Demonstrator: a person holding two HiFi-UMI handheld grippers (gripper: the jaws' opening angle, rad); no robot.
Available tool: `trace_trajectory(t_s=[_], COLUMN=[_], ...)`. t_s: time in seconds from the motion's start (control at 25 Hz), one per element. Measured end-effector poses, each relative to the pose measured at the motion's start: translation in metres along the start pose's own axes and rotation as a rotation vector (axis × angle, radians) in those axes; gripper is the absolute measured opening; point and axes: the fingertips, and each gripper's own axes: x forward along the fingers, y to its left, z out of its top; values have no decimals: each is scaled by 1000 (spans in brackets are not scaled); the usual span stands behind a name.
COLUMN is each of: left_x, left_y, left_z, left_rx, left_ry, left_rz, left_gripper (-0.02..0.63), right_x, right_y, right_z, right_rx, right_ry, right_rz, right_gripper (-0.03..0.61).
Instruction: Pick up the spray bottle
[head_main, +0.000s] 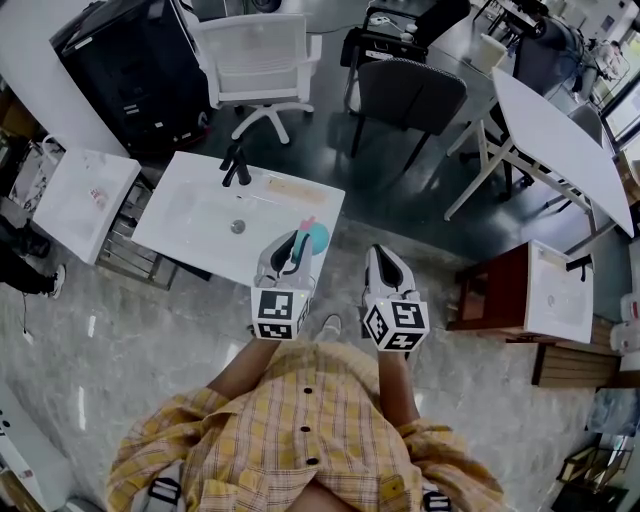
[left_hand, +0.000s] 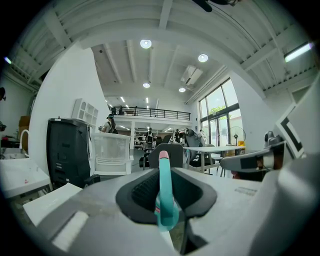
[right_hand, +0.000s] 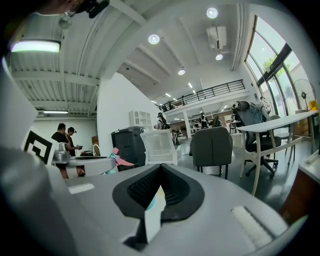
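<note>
The spray bottle (head_main: 312, 237) is teal with a pink tip, and in the head view it hangs over the near right corner of the white sink (head_main: 190, 215). My left gripper (head_main: 291, 247) is shut on it. In the left gripper view the bottle's teal trigger part (left_hand: 165, 192) stands upright, pinched between the dark pads, with the pink tip on top. My right gripper (head_main: 379, 258) floats just right of the left one, apart from the bottle. Its jaws are shut with nothing in them (right_hand: 160, 172). The right gripper view shows the bottle's pink and teal head (right_hand: 118, 160) at left.
A black faucet (head_main: 236, 166) stands at the sink's far edge. Another white basin (head_main: 82, 200) lies to the left and a wooden unit with a basin (head_main: 553, 291) to the right. Beyond are a white chair (head_main: 262, 58), a dark chair (head_main: 410, 95) and a white table (head_main: 560, 140).
</note>
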Motion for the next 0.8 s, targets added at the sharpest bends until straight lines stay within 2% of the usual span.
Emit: trace_trajectory(t_s=[0.8], left_x=[0], left_y=[0], left_z=[-5], left_rx=[4], left_ry=[2], left_rz=[14], left_gripper=[71], right_x=[-2], right_y=[-7], right_z=[-4], right_rx=[-4], right_ry=[5], right_rz=[-7], right_gripper=[-2])
